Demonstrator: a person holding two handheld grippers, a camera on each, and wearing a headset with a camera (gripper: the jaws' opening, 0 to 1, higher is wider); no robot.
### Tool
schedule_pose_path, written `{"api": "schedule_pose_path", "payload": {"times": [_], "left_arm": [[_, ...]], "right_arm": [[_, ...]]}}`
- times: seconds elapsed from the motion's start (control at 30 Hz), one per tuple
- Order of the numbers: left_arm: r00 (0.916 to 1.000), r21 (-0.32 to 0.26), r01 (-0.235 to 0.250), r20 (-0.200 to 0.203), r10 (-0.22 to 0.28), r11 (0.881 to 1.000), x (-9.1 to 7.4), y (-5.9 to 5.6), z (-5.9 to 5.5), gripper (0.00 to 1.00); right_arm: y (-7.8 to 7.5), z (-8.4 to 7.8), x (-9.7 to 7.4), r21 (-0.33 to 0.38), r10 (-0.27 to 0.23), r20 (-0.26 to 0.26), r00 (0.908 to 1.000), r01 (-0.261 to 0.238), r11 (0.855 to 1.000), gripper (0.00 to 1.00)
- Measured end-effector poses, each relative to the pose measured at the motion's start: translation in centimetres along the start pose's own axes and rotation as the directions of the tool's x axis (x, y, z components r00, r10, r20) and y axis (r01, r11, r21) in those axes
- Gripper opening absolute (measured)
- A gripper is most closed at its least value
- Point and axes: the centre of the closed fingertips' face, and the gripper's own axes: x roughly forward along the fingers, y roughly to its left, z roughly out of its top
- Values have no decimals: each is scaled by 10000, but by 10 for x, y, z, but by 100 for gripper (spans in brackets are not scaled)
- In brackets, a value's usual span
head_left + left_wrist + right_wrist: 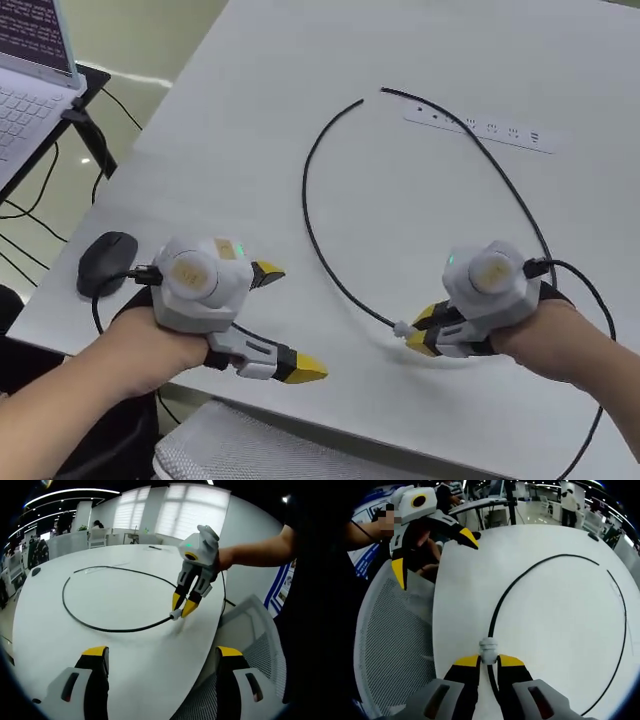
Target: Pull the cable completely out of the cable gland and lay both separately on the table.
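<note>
A large white round-edged table spreads under both hands, with a grey mesh chair tucked at its near edge. An open silver laptop sits on a side stand to the far left. On the tabletop a long thin black cable lies in a wide loop, its two free ends almost meeting near a flat white power strip at the far side.

The left gripper hovers over the near edge, well apart from the cable, with its yellow-tipped jaws spread wide and nothing between them. The right gripper rests low on the table, its jaws drawn together on the small white plastic cable gland at the near end of the loop. In the right gripper view the cable still runs through the cable gland and on down between the jaws. A black computer mouse lies by the table's left edge.
</note>
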Motion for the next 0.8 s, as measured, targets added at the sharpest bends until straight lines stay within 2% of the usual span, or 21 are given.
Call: {"api": "schedule_pose_path", "payload": {"times": [0.07,0.2,0.43,0.57,0.6,0.8], "left_arm": [[9999,-8,52,114,-51,10000,3,-3,7,87],[9997,195,125,225,-129,9997,8,-11,21,87],[9992,504,198,341,-215,9985,14,-22,40,85],[9986,625,291,430,-318,9976,17,-28,49,84],[9985,665,315,434,-344,9973,18,-30,51,84],[9974,957,444,525,-496,9944,20,-39,66,82]], "right_arm": [[0,3,-7,-141,13,38,10000,-12,9999,8],[4,8,-19,-98,169,509,9986,-164,9998,8],[11,3,-35,-406,264,561,9981,-242,9989,8],[16,9,-49,-528,372,779,9963,-332,9981,8],[16,12,-55,-798,307,831,9961,-240,9965,8],[17,27,-72,-1275,251,947,9952,-129,9918,8]]}}
